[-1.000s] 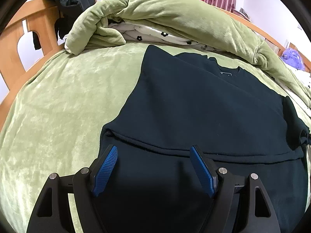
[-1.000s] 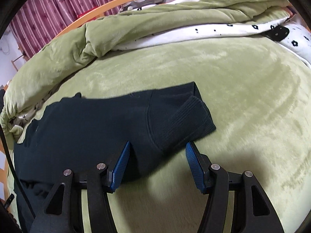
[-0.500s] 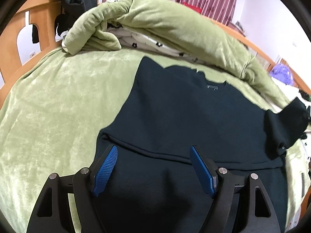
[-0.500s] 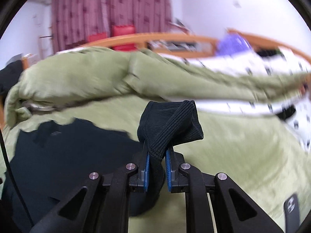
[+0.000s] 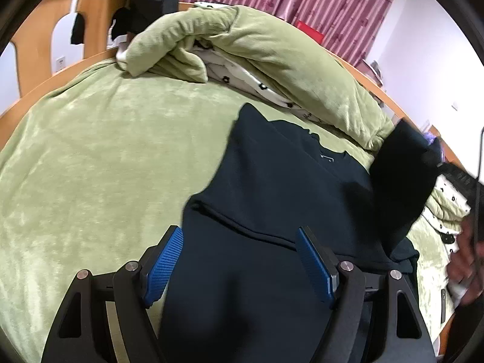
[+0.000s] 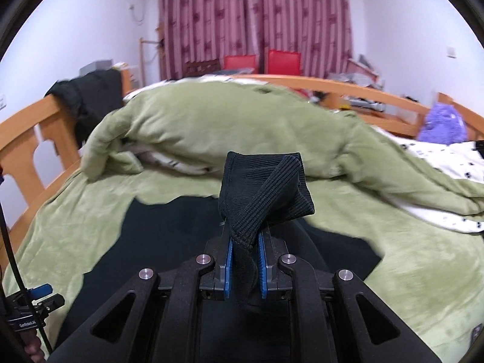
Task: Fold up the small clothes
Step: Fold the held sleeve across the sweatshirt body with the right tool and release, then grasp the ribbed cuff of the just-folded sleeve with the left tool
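Lifting ribbed cuff [image 6: 266,190] higher, right gripper [image 6: 245,266] clamped, sweater [image 5: 272,187] flat

Dark sweater [image 5: 272,187], 1 sleeve [image 6: 266,190] lifted

sweater [image 5: 272,187] flat on bed [image 5: 90,151], quilt [image 5: 272,51] behind

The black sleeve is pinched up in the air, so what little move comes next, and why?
Probably carry the ribbed sleeve cuff across and lay it on the sweater's body. The right gripper is shut on the cuff and holds it lifted off the green blanket, while the left gripper hovers open over the hem.
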{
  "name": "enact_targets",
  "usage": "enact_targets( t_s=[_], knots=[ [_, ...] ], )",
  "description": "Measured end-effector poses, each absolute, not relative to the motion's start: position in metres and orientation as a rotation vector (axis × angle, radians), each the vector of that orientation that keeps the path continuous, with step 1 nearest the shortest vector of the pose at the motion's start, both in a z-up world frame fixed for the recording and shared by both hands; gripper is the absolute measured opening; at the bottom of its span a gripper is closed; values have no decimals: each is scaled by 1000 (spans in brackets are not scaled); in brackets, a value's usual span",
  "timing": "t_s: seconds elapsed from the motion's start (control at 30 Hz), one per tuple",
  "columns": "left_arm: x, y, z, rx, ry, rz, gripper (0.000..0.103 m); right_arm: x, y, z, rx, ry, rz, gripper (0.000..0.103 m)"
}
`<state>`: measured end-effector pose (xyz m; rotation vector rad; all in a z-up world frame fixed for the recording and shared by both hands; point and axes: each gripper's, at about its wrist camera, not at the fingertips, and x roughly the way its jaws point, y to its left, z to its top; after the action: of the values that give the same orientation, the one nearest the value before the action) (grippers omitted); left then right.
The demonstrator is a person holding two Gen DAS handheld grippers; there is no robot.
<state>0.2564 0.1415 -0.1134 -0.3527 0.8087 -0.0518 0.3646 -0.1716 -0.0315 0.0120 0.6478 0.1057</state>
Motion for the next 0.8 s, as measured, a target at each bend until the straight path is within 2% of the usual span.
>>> enact_targets(
  t_s=[0.2,0.27,0.3,0.4,0.43,0.63,0.8],
  knots=[
    [249,161,-116,-390,813,-35,75,372,-109,-99,15,763,153,15],
    [247,166,-117,-392,815,-34,75,374,-100,-122,25,818,174,18],
    [246,168,-117,-390,814,-33,75,374,-98,-130,30,839,181,23],
    [245,170,-117,-383,809,-25,75,377,-93,-153,42,931,221,50],
    [245,170,-117,-385,810,-26,75,374,-92,-157,31,951,245,52],
    [251,157,-116,-363,818,-48,75,342,-105,-137,-123,875,252,56],
    [259,133,-116,-296,839,-84,75,319,-165,-115,-76,824,176,56]
  ],
)
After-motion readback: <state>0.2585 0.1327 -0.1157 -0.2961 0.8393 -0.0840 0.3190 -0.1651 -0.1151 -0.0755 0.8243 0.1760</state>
